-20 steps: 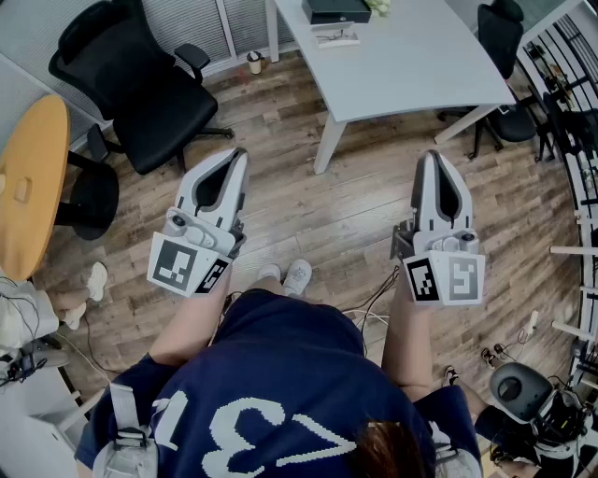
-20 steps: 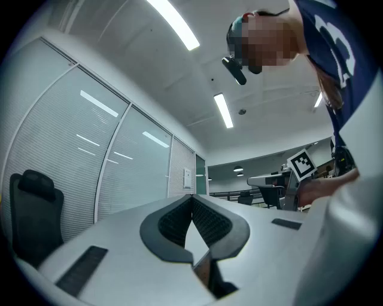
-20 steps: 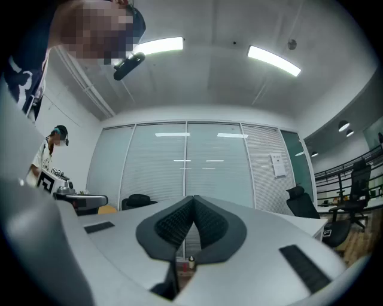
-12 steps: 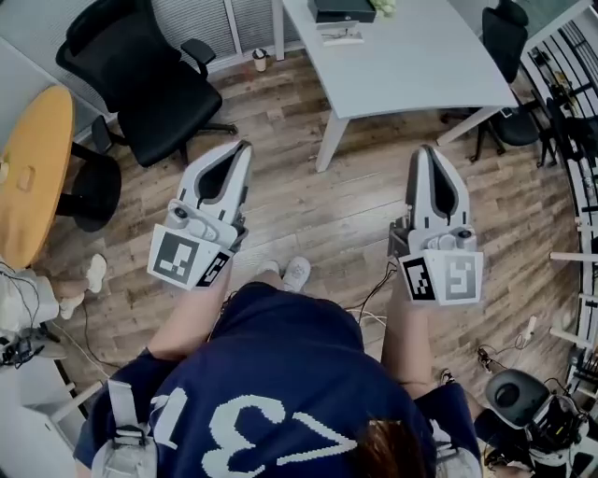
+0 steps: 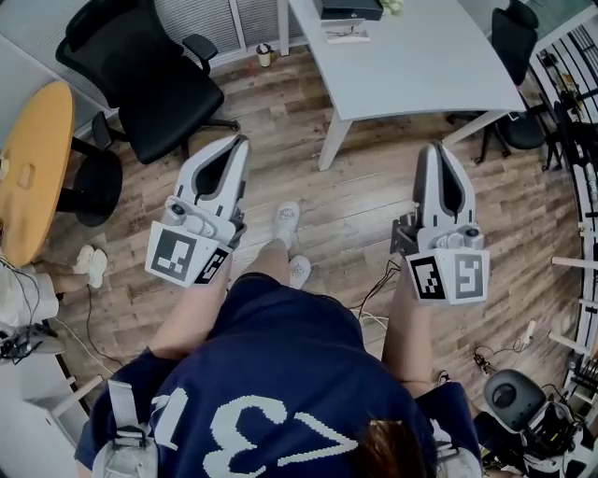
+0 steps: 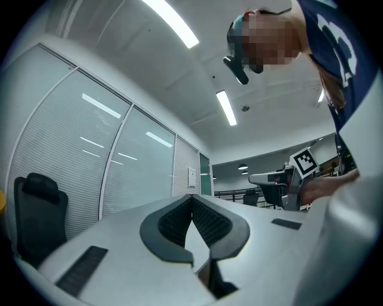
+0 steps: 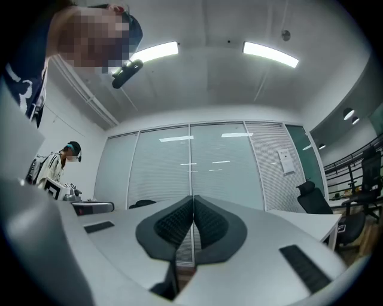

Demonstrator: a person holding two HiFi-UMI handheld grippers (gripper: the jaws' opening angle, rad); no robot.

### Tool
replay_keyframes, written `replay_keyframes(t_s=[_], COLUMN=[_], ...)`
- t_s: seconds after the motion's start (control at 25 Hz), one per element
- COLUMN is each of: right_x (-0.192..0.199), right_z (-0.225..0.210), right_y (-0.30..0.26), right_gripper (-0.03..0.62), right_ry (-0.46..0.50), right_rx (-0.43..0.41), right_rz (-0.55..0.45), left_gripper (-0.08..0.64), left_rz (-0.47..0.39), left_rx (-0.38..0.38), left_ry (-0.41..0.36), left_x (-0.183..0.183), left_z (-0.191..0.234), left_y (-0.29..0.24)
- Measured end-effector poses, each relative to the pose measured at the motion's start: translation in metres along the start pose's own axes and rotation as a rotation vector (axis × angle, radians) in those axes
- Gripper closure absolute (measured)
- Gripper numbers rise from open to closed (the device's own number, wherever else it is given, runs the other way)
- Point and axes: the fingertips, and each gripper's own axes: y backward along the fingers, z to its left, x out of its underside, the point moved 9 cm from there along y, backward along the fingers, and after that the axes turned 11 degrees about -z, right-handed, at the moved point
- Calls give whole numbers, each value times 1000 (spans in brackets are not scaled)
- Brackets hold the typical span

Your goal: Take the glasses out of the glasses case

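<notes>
A dark, flat case [image 5: 348, 9] lies at the far end of the white table [image 5: 420, 70] at the top of the head view; it is too small to tell whether it is open. A small pale item [image 5: 346, 35] lies just in front of it. My left gripper [image 5: 241, 142] and right gripper [image 5: 434, 147] are held over the wooden floor, well short of the table. Both are shut with nothing between the jaws. The left gripper view [image 6: 191, 197] and the right gripper view [image 7: 193, 197] each show closed pads against walls and ceiling.
A black office chair [image 5: 140, 75] stands at the upper left beside a round wooden table [image 5: 33, 159]. Another black chair [image 5: 516, 42] is beyond the white table's right side. Cables [image 5: 374, 294] trail on the floor. Another person [image 7: 57, 167] stands at the left.
The person has taken a step: one white shoe has moved forward between the grippers. The grippers keep their pose and stay shut.
</notes>
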Motion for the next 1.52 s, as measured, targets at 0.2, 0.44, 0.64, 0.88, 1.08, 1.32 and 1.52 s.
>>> replay_keyframes(t_s=[0.2, 0.44, 0.64, 0.88, 1.08, 1.32, 1.52], right_x=[11, 26, 37, 54, 67, 89, 105], right_z=[-25, -61, -93, -127, -159, -208, -257], right_y=[-34, -113, -172, -217, -246, -300, -356], right_gripper=[566, 566, 566, 566, 566, 566, 566], right_ry=[8, 34, 43, 55, 32, -5, -40], right_rx=[17, 21, 39, 51, 38, -67, -220], right_rz=[-3, -17, -32, -15, -6, -9, 4], left_gripper=[546, 546, 546, 546, 546, 546, 546], left_rz=[-13, -36, -37, -21, 6, 7, 11], left_rx=[13, 37, 65, 76, 41, -71, -211], left_ry=[9, 18, 25, 32, 33, -12, -61], left_x=[19, 43, 63, 88, 106, 124, 139], left_z=[25, 75, 117, 150, 160, 167, 164], left_y=[-42, -117, -180, -235, -261, -299, -332])
